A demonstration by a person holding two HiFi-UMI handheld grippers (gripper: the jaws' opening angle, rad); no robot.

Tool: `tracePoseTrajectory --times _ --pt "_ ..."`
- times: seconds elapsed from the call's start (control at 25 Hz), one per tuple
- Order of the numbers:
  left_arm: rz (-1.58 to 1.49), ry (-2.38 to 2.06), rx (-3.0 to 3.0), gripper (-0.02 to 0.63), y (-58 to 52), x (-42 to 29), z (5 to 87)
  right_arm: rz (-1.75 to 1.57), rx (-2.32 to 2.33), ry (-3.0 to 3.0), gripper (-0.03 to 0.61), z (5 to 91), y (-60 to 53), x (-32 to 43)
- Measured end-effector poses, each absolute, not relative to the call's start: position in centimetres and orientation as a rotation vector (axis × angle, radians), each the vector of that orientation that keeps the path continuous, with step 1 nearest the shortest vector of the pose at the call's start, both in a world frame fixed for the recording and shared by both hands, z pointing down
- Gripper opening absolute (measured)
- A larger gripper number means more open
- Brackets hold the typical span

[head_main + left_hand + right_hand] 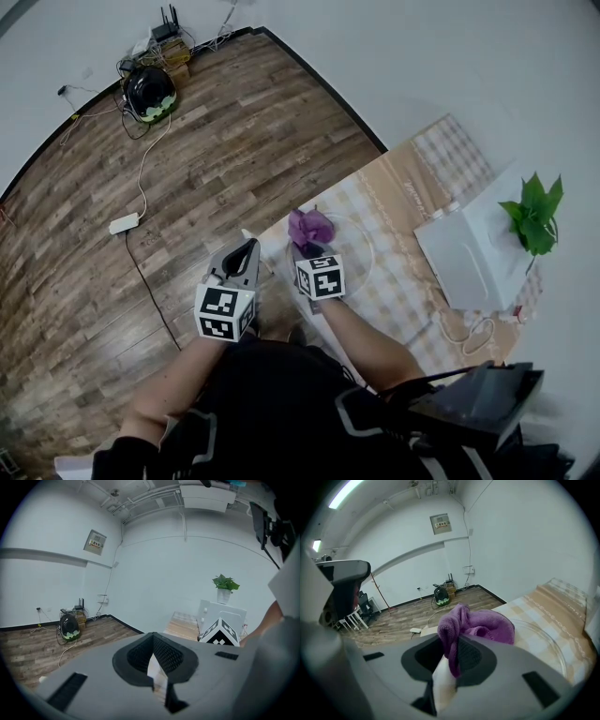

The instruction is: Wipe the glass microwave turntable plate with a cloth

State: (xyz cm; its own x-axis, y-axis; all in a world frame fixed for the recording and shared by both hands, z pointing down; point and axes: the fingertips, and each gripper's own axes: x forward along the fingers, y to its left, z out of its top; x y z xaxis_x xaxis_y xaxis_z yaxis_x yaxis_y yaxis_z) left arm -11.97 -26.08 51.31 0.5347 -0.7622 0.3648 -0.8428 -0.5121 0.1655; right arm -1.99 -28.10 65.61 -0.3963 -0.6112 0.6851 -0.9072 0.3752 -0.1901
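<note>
1. Clamping the purple cloth in the right claw, jaws closed on one bunched fold only, with most of the wad bulging free ahead of the tips. Likely risking that fold working loose under a firm rub.
2. Holding the wad over the glass turntable plate, lying flat just beneath and ahead of the right claw. Cannot tell whether touching yet. Risking hard jaw tips scraping or knocking the glass by pressing past the cloth's padding.
3. Holding the left claw just to the left of the right one, jaws together on nothing and apparently clear of the plate. Leaving the glass unbraced, so probably inviting it to slide or spin on the checked tabletop during a sideways stroke.
4. Working near the tabletop's corner, close by the left claw's tips. Risking a shove toward that side sending the plate over the edge to the wooden floor.
5. Leaving a white appliance and the plant on it well off to the right claw's right. Probably endangering these only with a very wide sweep.
</note>
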Motion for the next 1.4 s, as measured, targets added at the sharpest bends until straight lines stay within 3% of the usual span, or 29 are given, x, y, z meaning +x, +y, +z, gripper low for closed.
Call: tracePoseTrajectory --times 0.48,1.0,1.4 --pt "0.339 -1.344 2.457 0.006 -25.3 -12.1 50.7 0.918 1.293 -2.235 0.071 63.2 -27.0 -3.6" --pt "0.328 -1.178 2.608 0.006 -25.2 -5.1 49.1 0.803 1.629 -2.248 0.072 55.3 -29.3 9.7" --pt "0.391 -1.145 2.62 0.006 -25.7 -3.2 49.9 0.657 1.744 -2.029 0.072 58.3 -29.9 18.1"
